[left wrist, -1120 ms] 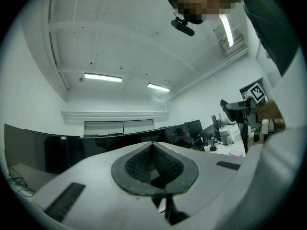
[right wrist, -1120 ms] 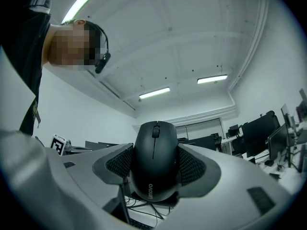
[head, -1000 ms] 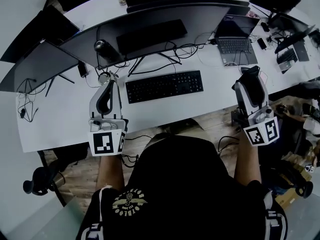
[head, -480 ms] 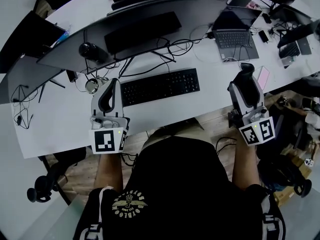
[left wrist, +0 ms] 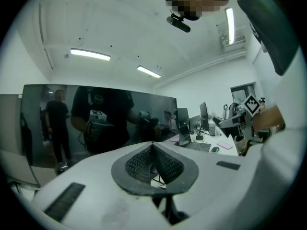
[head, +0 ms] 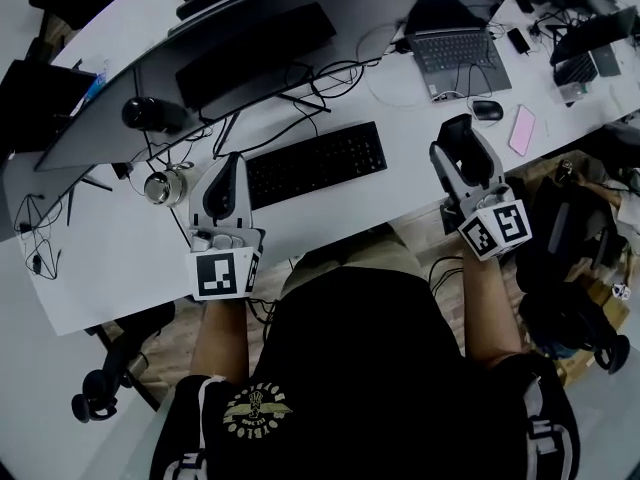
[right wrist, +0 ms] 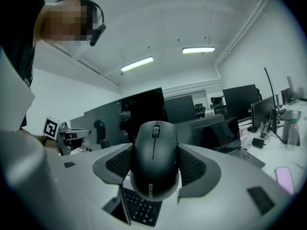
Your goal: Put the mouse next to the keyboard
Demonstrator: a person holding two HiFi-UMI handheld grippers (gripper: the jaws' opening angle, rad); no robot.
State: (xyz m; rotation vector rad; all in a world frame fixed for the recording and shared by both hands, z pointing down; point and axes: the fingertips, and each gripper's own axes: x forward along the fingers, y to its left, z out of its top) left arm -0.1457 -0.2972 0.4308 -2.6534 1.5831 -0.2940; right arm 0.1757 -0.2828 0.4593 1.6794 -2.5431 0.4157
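Note:
A black keyboard (head: 315, 163) lies on the white desk (head: 120, 258) in front of a curved monitor. My right gripper (head: 456, 140) hovers just right of the keyboard's right end, shut on a black mouse (right wrist: 154, 159) that stands up between the pads. The head view shows that mouse (head: 457, 128) as a dark shape at the gripper's tip. In the right gripper view the keyboard (right wrist: 141, 207) shows below the mouse. My left gripper (head: 227, 163) is at the keyboard's left end. Its pads (left wrist: 144, 163) are shut together on nothing.
A wide curved monitor (head: 300, 8) and its cables stand behind the keyboard. An open laptop (head: 455, 38), a second mouse (head: 487, 110) and a pink phone (head: 522, 130) lie at the right. A metal cup (head: 160, 186) and a black cylinder (head: 150, 115) sit at the left.
The head view has swung, so the desk appears turned. My right gripper with the mouse has come a little closer to the keyboard's right end. The left gripper stays by the left end.

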